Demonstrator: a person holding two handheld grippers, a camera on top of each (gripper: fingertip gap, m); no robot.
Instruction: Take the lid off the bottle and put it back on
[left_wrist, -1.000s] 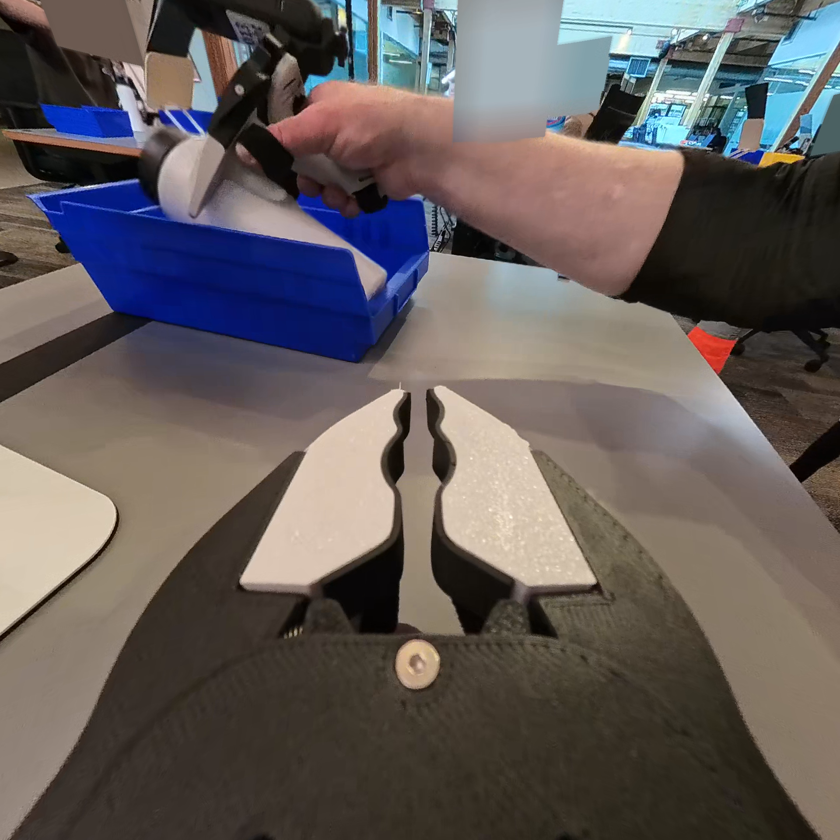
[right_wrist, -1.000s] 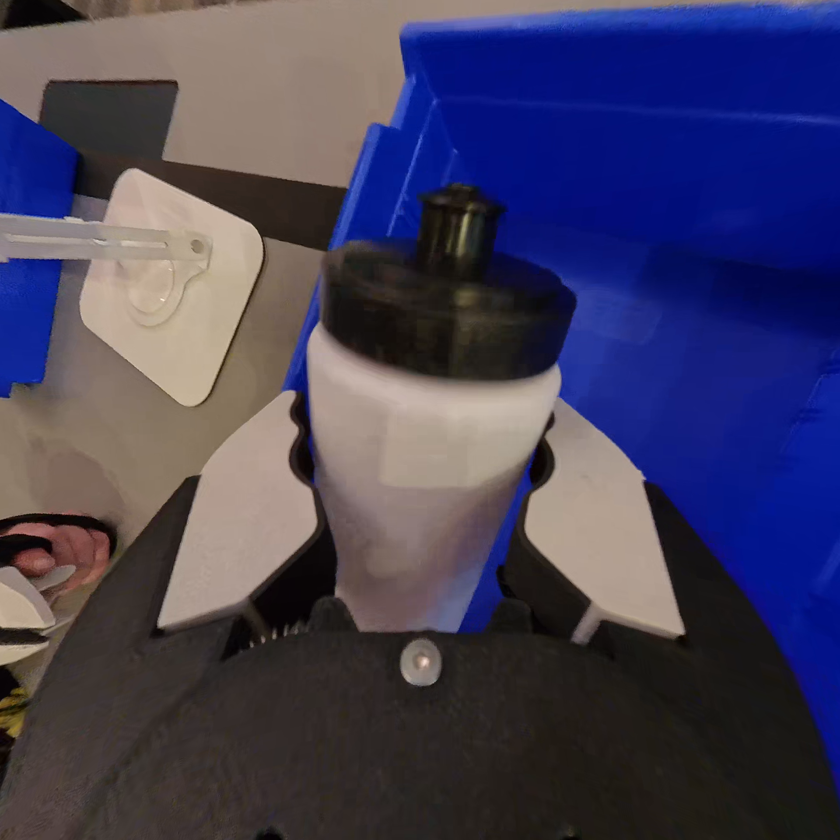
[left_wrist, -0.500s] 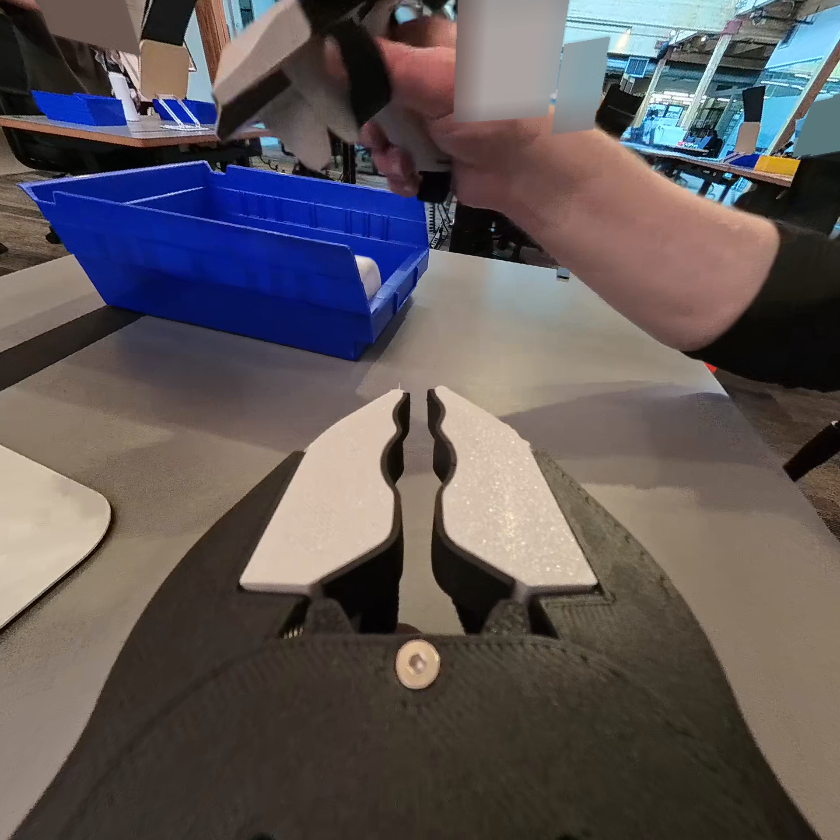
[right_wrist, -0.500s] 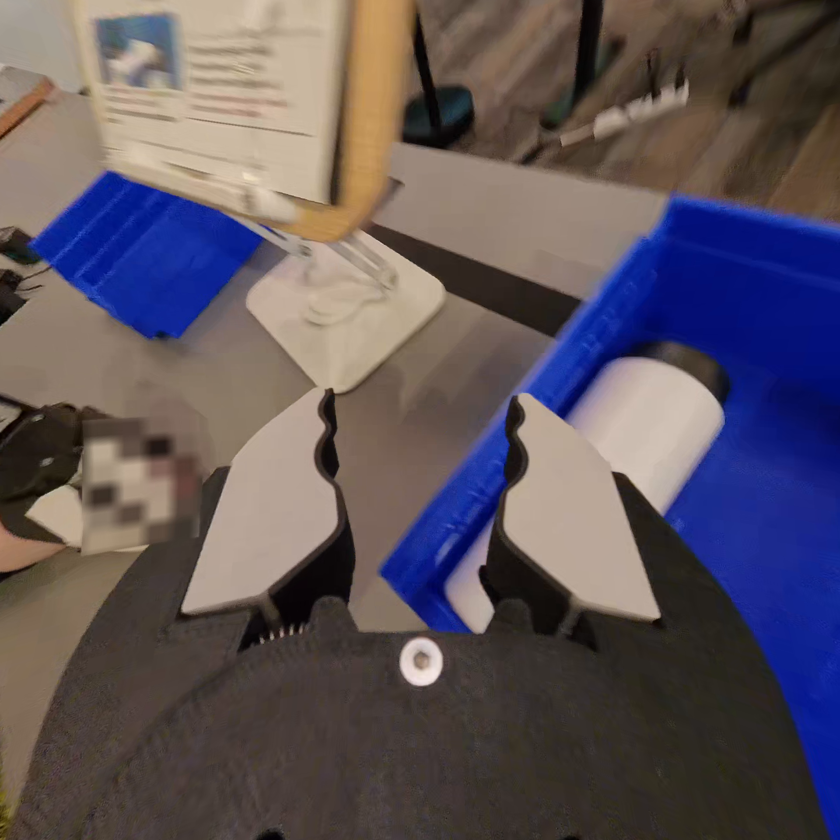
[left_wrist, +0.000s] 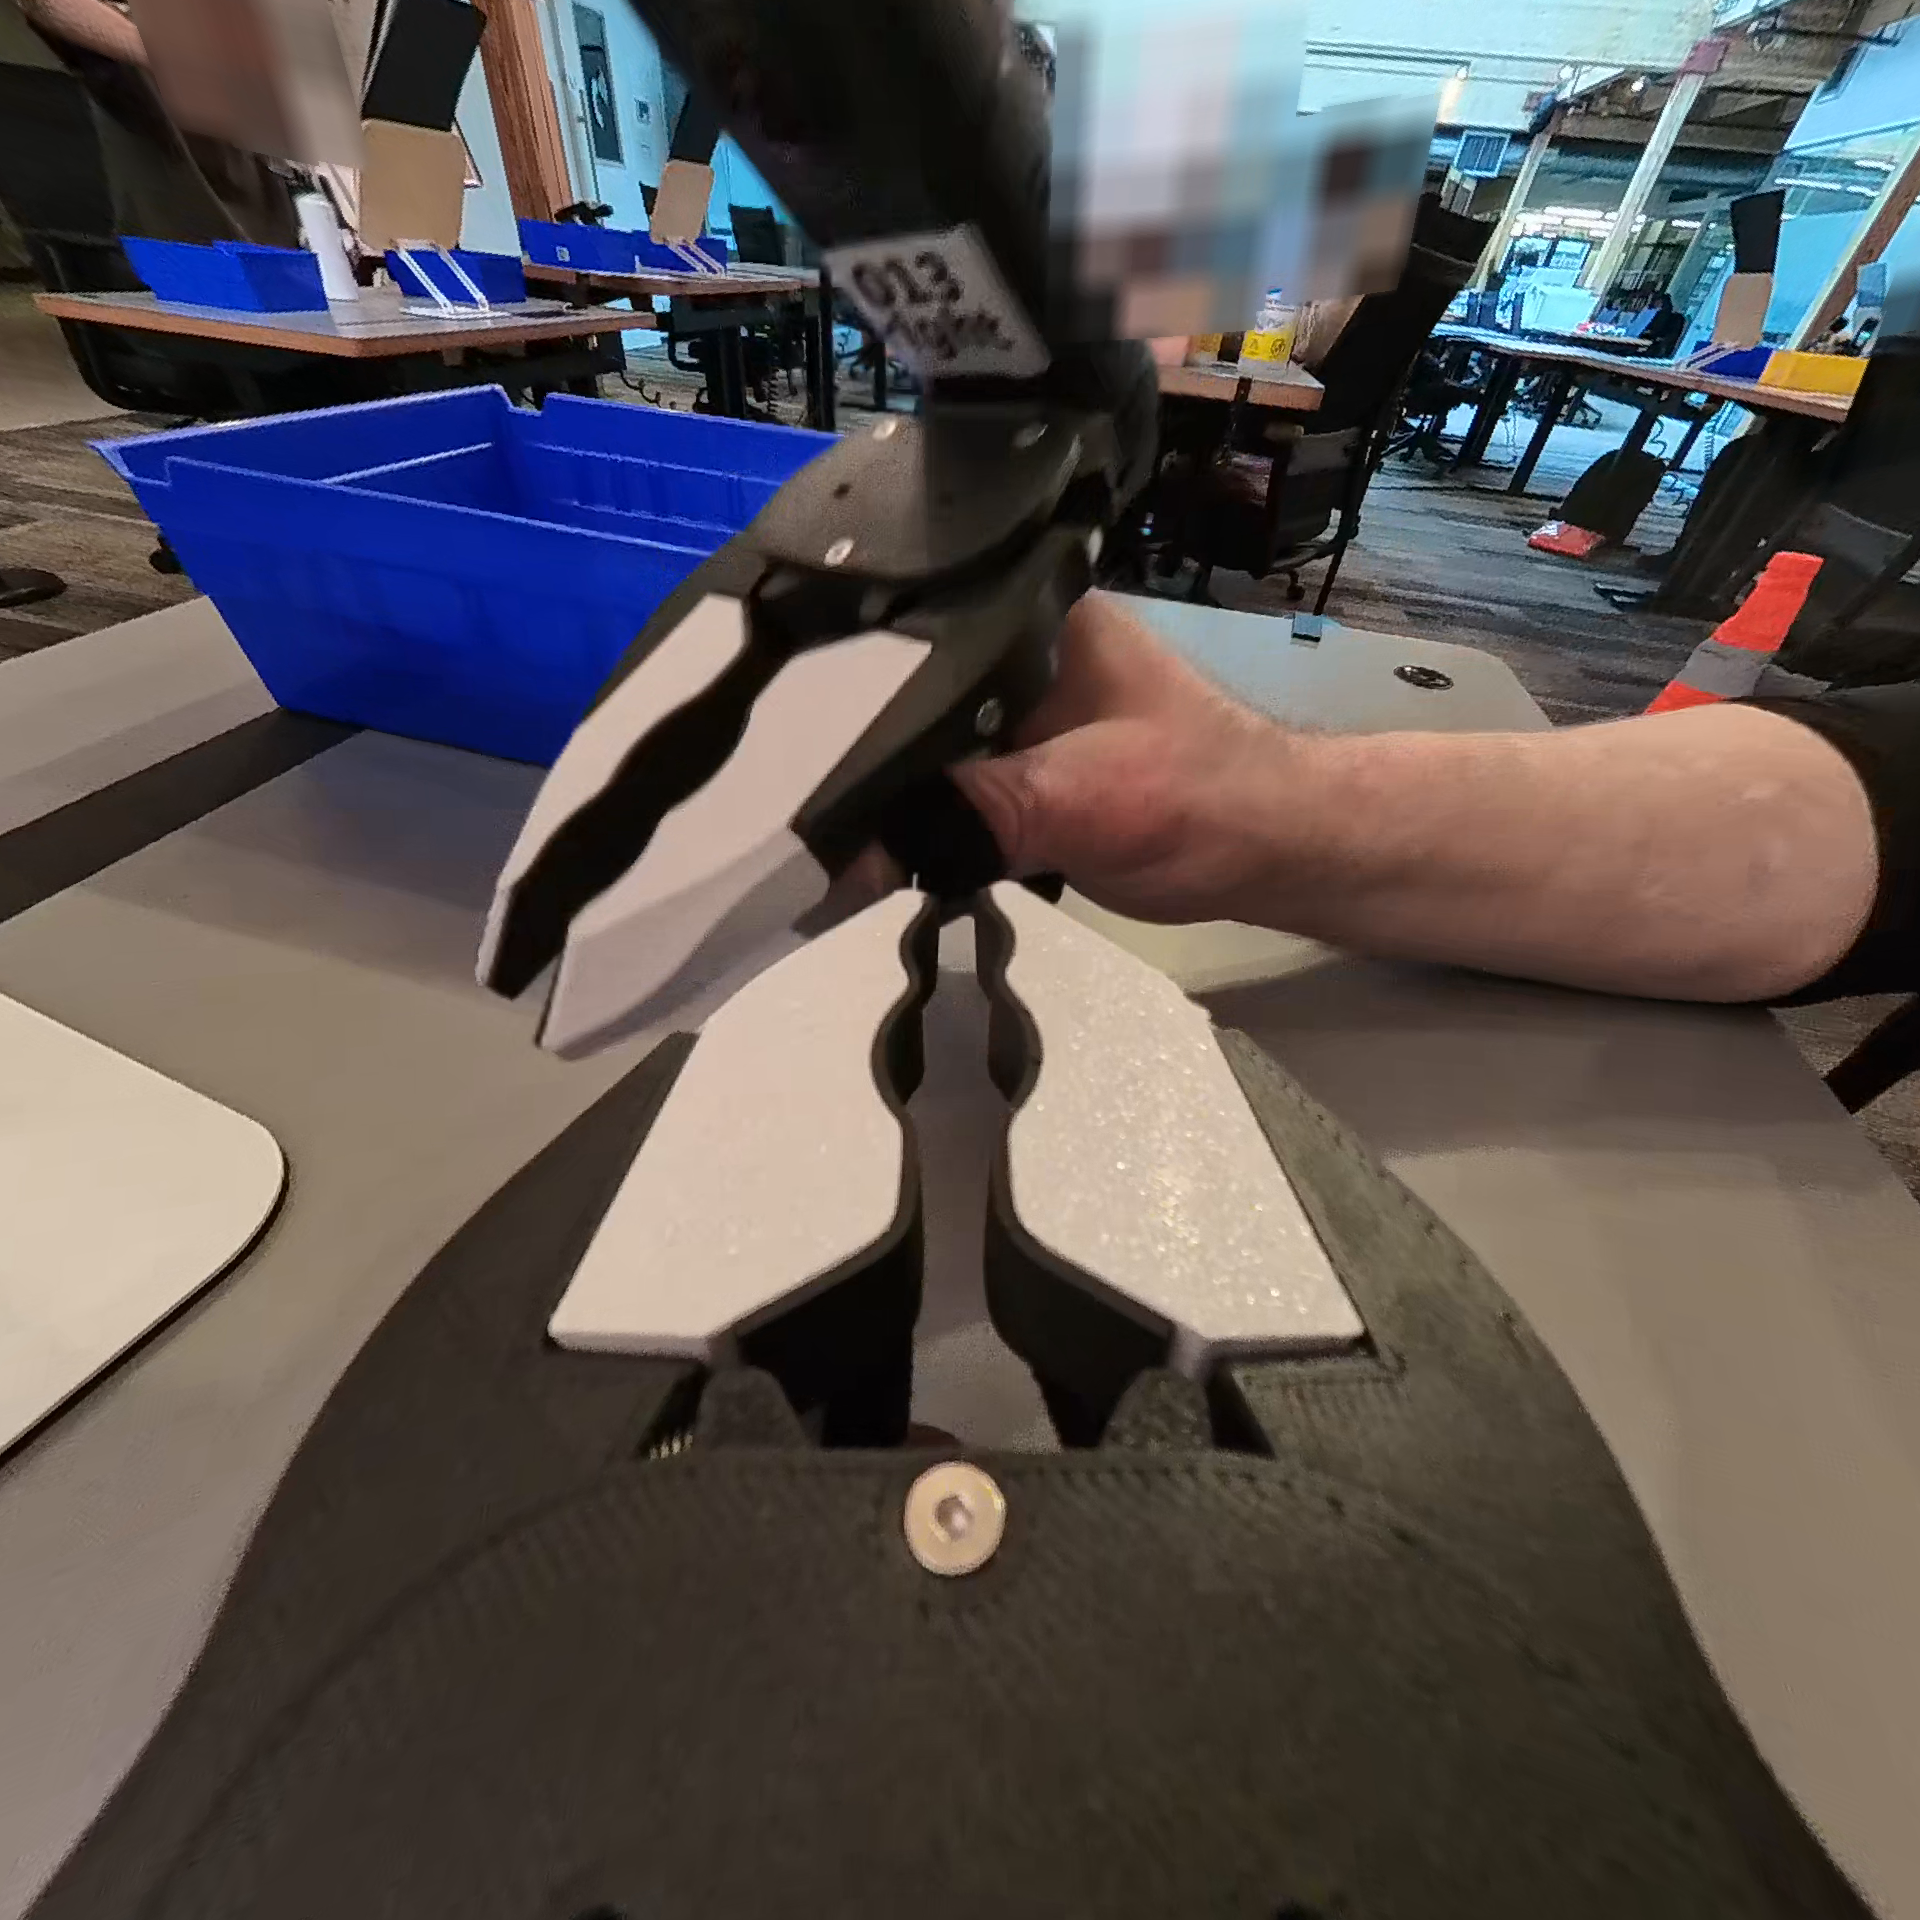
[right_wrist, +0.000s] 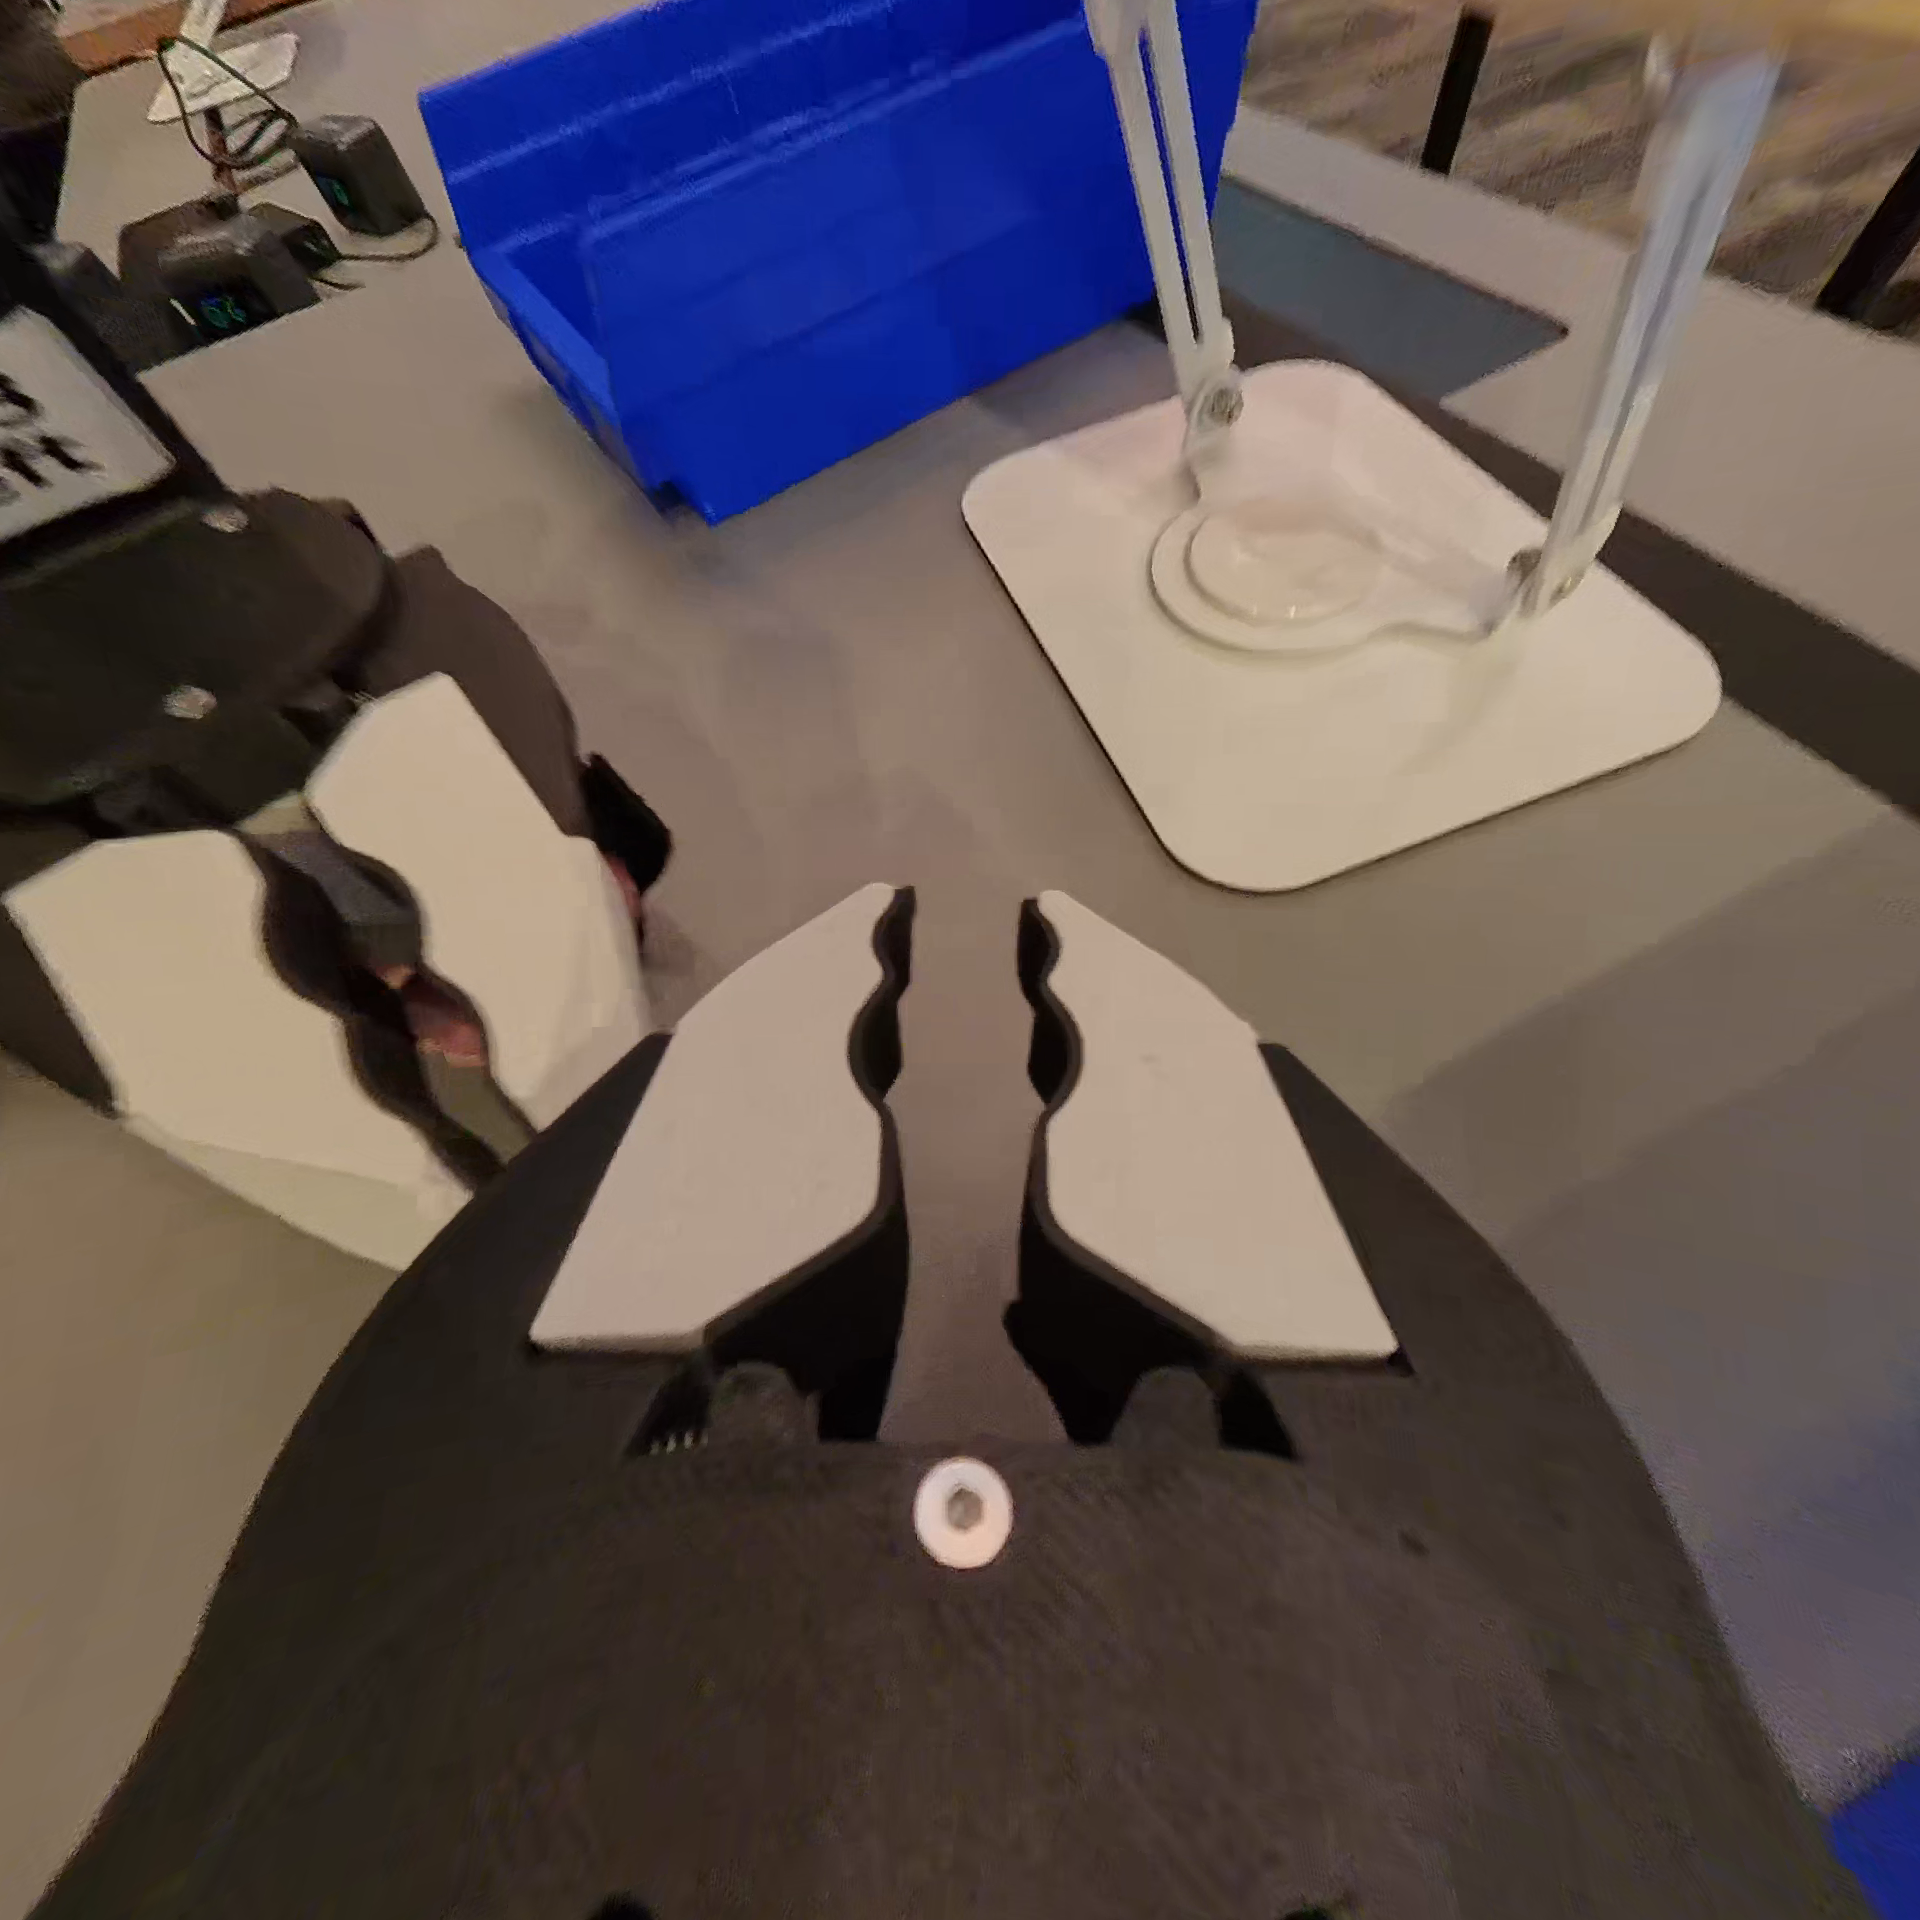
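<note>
No bottle or lid shows in either view. In the left wrist view the blue bin (left_wrist: 416, 582) stands at the back left of the grey table (left_wrist: 1558, 1247), its right end hidden behind the right gripper. My left gripper (left_wrist: 954, 914) is shut and empty, low over the table. My right gripper (right_wrist: 966, 909) is nearly shut with a narrow gap and holds nothing. A hand holds it close in front of the left one (left_wrist: 530, 987), pointing down and left. The left gripper also shows at the left of the right wrist view (right_wrist: 468, 1153).
A white stand base (right_wrist: 1351, 675) with clear legs sits on the table ahead of the right gripper; its corner shows in the left wrist view (left_wrist: 104, 1195). Another blue bin (right_wrist: 831, 260) stands behind it. Black devices with cables (right_wrist: 229, 260) lie at the far left.
The right gripper laid the white bottle in the blue bin, let go, pulled back toward the left gripper and closed its fingers. The left gripper has stayed shut and still.
</note>
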